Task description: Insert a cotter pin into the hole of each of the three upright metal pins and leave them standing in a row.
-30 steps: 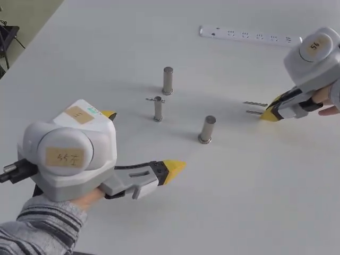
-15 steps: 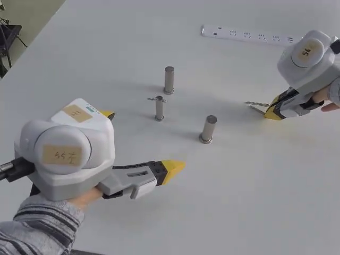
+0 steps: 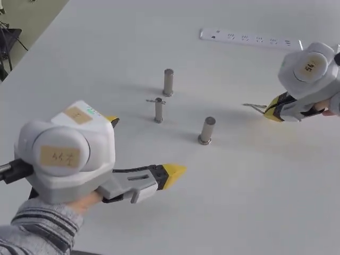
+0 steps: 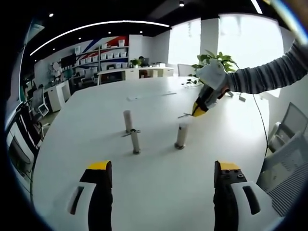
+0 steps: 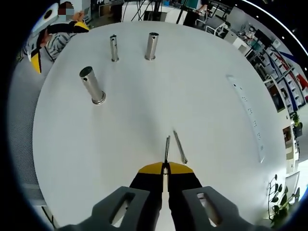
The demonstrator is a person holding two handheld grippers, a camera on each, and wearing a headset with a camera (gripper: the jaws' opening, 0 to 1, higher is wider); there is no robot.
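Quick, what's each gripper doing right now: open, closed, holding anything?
Left gripper: open, holding nothing.
Right gripper: closed on a cotter pin.

A white table (image 3: 106, 42) carries three metal pins standing upright and apart: a far pin (image 3: 168, 82), a middle pin (image 3: 158, 110) and a near pin (image 3: 206, 130). A power strip (image 3: 249, 38) lies farther back. A loose cotter pin (image 5: 180, 147) lies flat.

Cotter pin (image 5: 167, 149) rear (perhaps looped) hidden
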